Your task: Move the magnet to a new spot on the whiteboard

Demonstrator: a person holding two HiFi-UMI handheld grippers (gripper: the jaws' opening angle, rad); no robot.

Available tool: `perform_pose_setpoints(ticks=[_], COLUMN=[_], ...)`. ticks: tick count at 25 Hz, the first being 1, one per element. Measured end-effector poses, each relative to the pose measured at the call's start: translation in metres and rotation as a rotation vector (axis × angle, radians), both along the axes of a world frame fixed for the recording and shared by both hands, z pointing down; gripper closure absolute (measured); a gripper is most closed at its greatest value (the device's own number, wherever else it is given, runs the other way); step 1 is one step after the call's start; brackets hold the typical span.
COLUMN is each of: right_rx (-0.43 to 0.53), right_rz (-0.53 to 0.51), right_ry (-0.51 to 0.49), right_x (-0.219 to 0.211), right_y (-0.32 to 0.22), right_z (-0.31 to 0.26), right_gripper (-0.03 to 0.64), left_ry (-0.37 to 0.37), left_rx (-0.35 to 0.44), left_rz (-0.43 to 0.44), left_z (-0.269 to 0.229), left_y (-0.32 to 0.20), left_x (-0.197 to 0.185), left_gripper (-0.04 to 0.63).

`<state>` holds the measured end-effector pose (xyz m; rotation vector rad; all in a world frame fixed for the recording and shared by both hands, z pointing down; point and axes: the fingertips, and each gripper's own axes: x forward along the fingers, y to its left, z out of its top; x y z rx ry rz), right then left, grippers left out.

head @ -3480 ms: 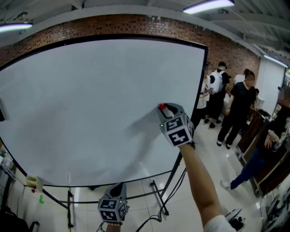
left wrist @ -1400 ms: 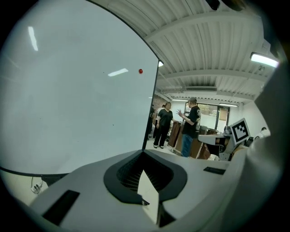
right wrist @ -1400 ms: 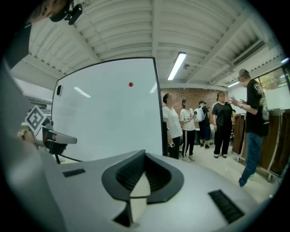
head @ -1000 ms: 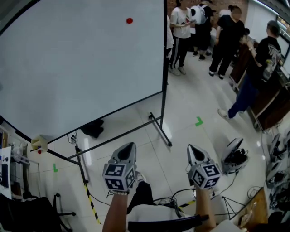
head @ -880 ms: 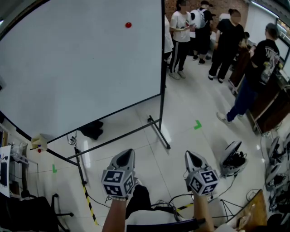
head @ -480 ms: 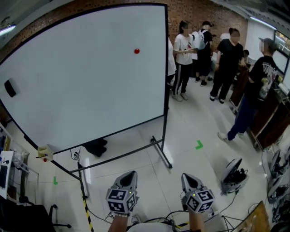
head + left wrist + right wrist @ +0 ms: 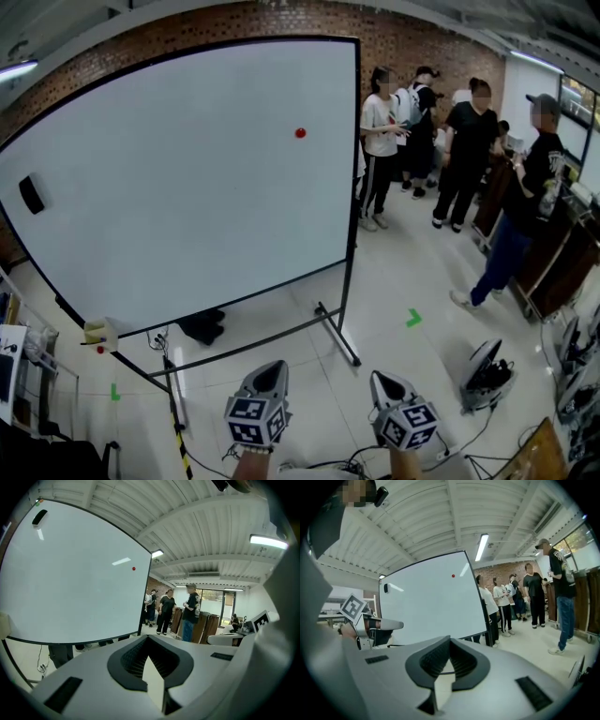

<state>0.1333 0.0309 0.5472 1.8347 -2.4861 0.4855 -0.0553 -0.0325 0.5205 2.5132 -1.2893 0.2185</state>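
1. Nearest, at the bottom of the head view, the left gripper (image 7: 269,371) and the right gripper (image 7: 382,381) hang side by side close to the person's body. Each has its jaws pressed together on nothing.
2. Beyond them lies pale tiled floor (image 7: 281,328) with the whiteboard's black stand (image 7: 339,336) on it.
3. Further off stands the whiteboard (image 7: 187,197), well apart from both grippers.
4. The small red magnet (image 7: 300,133) sits alone on the board's upper right area, near the right edge. A dark eraser (image 7: 31,194) clings near the far left edge.
5. Farthest, a group of people (image 7: 469,141) stands to the right of the board.
6. The change: a few seconds ago the right gripper was up at the board on the magnet. Now both grippers have drawn right back, and the magnet stays put unheld.
7. That suggests the magnet is already placed and the task is likely done.
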Motion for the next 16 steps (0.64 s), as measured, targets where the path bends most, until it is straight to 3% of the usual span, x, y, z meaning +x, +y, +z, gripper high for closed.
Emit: perform_pose_setpoints(ticks=[16], right_rx=[0.019], right_rz=[0.022], right_ry=[0.035], right_x=[-0.024], right_y=[0.012], right_z=[-0.013], right_gripper=[0.615], left_ry=[0.015], left_rx=[0.022], left_rz=[0.044], left_z=[-0.01], left_y=[0.01], left_x=[-0.014], left_gripper=[0.601])
